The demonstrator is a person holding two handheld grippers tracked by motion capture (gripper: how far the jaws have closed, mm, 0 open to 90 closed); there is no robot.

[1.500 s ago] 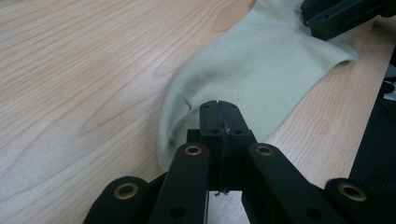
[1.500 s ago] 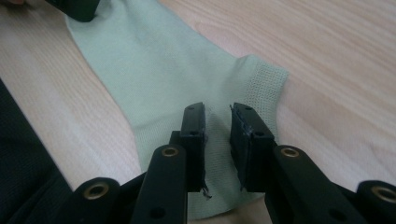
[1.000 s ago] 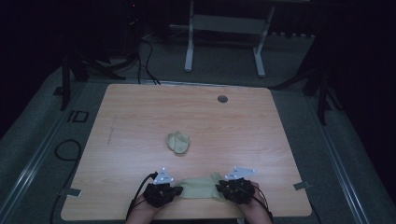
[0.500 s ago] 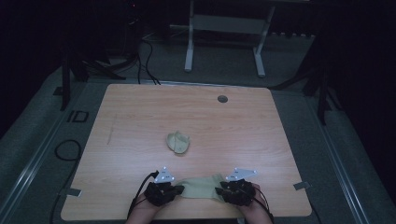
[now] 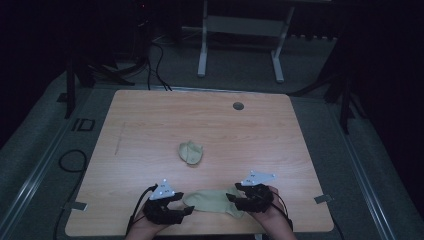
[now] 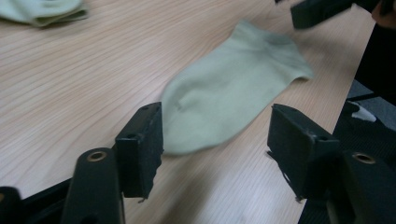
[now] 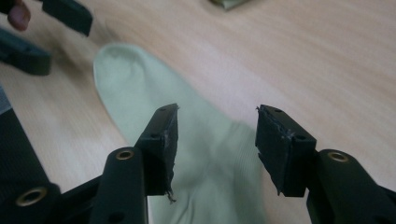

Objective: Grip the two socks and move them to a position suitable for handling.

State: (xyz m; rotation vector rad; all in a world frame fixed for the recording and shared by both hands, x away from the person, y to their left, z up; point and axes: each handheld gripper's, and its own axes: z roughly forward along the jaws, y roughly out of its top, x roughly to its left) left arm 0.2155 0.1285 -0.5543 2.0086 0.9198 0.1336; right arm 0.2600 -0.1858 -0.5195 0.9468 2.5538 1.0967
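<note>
Table [image 5: 150, 125]: wood top, mostly bare, a round grommet [image 5: 238, 106] near the far edge.

Flat sock [image 5: 212, 200]: pale green, lying spread along the near edge between the two hands, toe toward the left hand. In the left gripper view the toe end [image 6: 205, 116] sits on the wood between the jaws; in the right gripper view the cuff end [image 7: 210, 154] runs under the jaws.

Folded sock [image 5: 191, 152]: same colour, bundled, mid-table, well apart from the flat one.

Risks from here (judgement):
- Flat sock is close to the near edge. A drag toward the person could pull it off the table.
- Thin fabric lying flush on wood. A pinch from above may catch one layer only, or scrape the pads on the table and miss.
- If the fold is made from one end alone, the other end may slide and skew.

Left gripper [image 5: 187, 210]: jaws have just been opening, now spread well apart, nothing pinched. Toe lies between them (pads off the fabric as far as I can see).

Right gripper [image 5: 231, 198]: jaws have also just been opening, now parted about midway, above the cuff end, gripping nothing. Sock looks released and resting on the table.
</note>
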